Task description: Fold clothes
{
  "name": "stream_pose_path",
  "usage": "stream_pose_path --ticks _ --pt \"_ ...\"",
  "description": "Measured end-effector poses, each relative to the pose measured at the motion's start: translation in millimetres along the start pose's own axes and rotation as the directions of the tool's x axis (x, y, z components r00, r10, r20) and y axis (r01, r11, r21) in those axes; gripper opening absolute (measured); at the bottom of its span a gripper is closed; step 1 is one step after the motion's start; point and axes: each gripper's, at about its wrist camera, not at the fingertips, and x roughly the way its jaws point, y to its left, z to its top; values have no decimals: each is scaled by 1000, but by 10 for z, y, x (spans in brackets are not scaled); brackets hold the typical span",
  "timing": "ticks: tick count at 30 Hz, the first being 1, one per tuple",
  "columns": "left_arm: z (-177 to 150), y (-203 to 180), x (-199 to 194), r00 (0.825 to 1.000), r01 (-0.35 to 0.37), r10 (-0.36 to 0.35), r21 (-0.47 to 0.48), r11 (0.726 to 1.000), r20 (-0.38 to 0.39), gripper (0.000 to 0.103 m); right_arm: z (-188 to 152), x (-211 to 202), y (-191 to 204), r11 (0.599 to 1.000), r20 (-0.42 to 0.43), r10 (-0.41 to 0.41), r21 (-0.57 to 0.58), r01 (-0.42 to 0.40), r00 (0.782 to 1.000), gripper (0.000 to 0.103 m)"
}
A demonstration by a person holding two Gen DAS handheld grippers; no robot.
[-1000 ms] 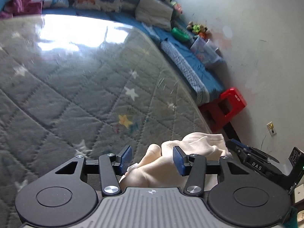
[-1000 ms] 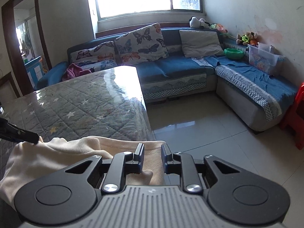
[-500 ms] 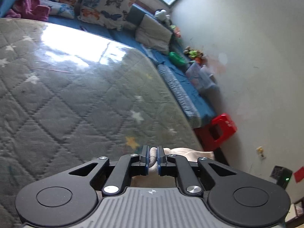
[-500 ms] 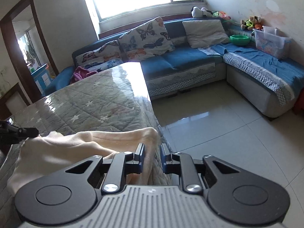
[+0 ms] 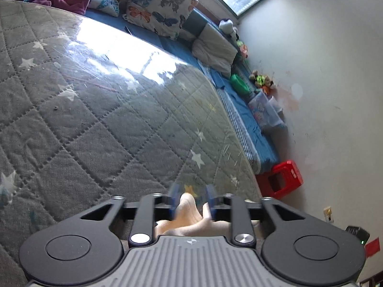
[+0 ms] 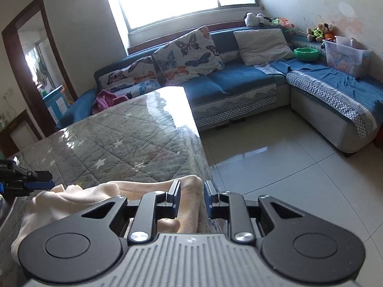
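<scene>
A cream fleece garment (image 6: 79, 196) lies bunched on the near corner of the quilted grey table (image 6: 134, 143). My right gripper (image 6: 192, 192) is shut on a thick fold of it at the table's right edge. In the left wrist view a hump of the same garment (image 5: 189, 206) sits between the blurred blue pads of my left gripper (image 5: 191, 197). Its jaws are opening, and the pads stand off the cloth. The right wrist view also catches the left gripper (image 6: 50, 179) at the far left, by the garment's other end.
The table's shiny cover (image 5: 107, 55) stretches ahead with star prints. A blue corner sofa (image 6: 239, 83) with butterfly cushions runs behind and to the right. A red stool (image 5: 280, 179) stands by the wall. White tiled floor (image 6: 287, 167) lies right of the table.
The left jaws shut on a fold of the garment half a second ago and now stand apart again. Both grippers have shifted slightly, and the garment's right end now bunches higher at the table edge.
</scene>
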Motion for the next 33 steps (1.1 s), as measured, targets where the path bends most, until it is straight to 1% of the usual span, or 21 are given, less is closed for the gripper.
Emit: stream_pose_path --ticks 2,4,5,6,7,8,9,10,12,14,15,17,19,21,24,25,26,27,28,30,33 --pt "-4 -26 55 1000 -22 22 21 1000 -7 40 2 33 36 1000 -7 2 -13 -2 1000 21" --pt "-24 -65 100 999 -38 39 59 998 -14 36 0 60 74 1000 -11 -7 -28 7 1000 20" --pt "-36 -86 121 999 -46 47 80 996 -16 27 -2 73 94 999 -12 -16 -38 16 1000 20" --pt "-48 -108 142 998 -53 55 101 993 -19 7 -3 86 115 999 -13 -26 -48 25 1000 19" --pt "-60 -129 163 998 -60 63 122 991 -21 8 -5 97 137 998 -12 -35 -59 34 999 14" --pt "-77 -150 136 997 -71 70 136 988 6 7 -5 99 161 997 -5 -45 -71 44 999 8" --pt "-97 -171 83 996 -84 77 145 986 50 6 -6 101 187 995 4 -56 -84 56 998 7" --pt "-111 -180 19 992 -94 81 144 985 94 6 -7 99 215 992 20 -72 -104 74 997 5" --pt "-132 -188 -121 979 -109 85 128 986 184 6 -10 93 244 986 41 -103 -129 107 994 2" --pt "-140 -160 -196 968 -122 95 105 987 233 6 -8 104 252 980 51 -127 -145 133 991 2" --pt "-132 -139 -201 967 -121 95 98 988 236 6 -6 115 253 979 50 -132 -148 138 990 2" --pt "-119 -92 -190 964 -139 116 82 987 239 6 -1 138 264 977 43 -140 -156 145 989 2" --pt "-98 -25 -194 965 -140 125 52 989 230 6 7 137 278 973 45 -154 -167 160 987 2" --pt "-71 41 -180 970 -126 119 22 992 213 7 18 104 306 973 58 -147 -171 155 987 8" --pt "-48 95 -203 970 -137 131 15 990 206 8 27 9 383 973 72 -126 -186 137 989 12" --pt "-43 111 -218 969 -140 135 9 990 206 9 28 -15 410 973 71 -115 -191 126 991 16" --pt "-47 113 -241 968 -143 139 7 990 209 12 28 -44 449 974 66 -99 -196 110 993 26" --pt "-56 109 -270 966 -146 141 8 989 215 15 26 -72 484 975 65 -84 -200 96 994 32" --pt "-63 91 -305 964 -150 143 13 989 223 15 12 -99 527 975 65 -68 -207 80 996 41" --pt "-86 44 -374 964 -145 134 32 989 230 16 -30 -140 628 972 61 -35 -229 48 998 41" --pt "-167 -70 -436 972 -108 88 79 991 219 16 -89 -119 756 968 43 0 -250 10 999 43"
